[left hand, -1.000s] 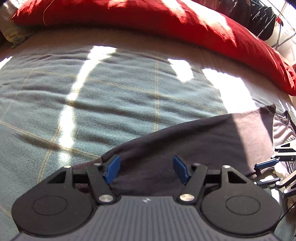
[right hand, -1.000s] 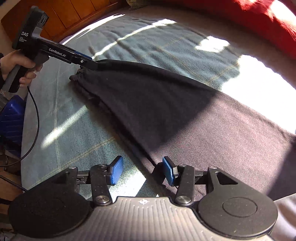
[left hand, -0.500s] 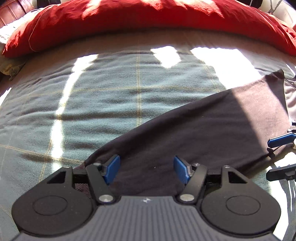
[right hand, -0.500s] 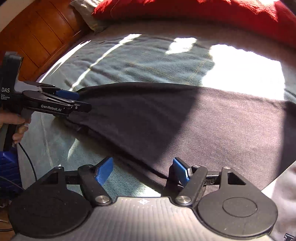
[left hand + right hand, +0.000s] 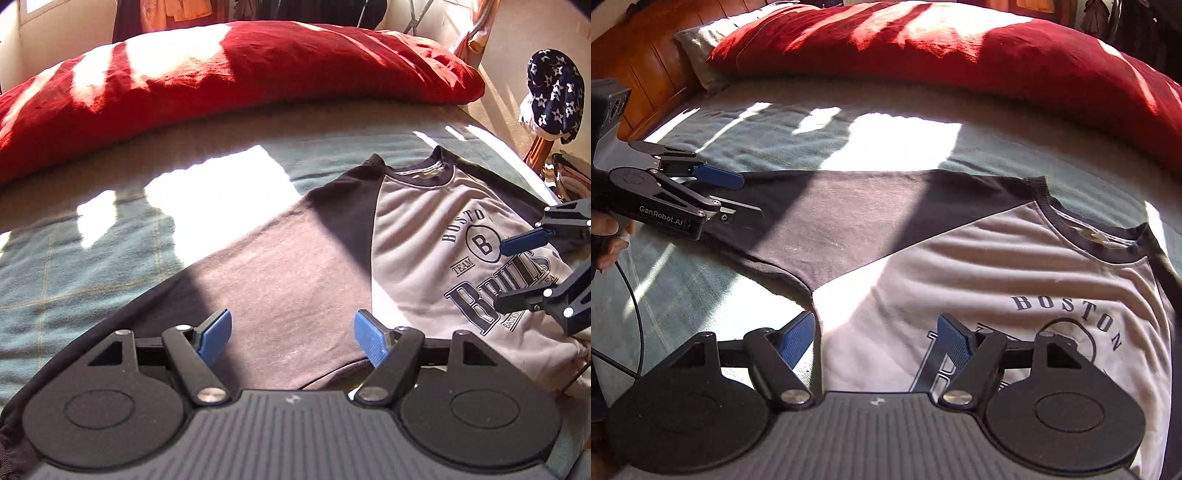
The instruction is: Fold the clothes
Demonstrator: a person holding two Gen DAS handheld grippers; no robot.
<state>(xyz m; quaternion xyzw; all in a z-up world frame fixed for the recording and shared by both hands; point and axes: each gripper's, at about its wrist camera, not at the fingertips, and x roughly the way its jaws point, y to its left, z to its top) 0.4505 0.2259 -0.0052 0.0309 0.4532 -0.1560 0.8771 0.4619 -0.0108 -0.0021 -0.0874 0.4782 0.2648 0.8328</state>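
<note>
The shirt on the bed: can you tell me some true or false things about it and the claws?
1. The shirt says BOSTON. True.
2. The sleeve is folded over the chest. False: it lies stretched out on the blanket.
3. The pillow is red. True.
4. The left claw is squeezing the sleeve. False: it is opening, pinching nothing.
5. The right claw holds the collar. False: it is opening, empty.
</note>
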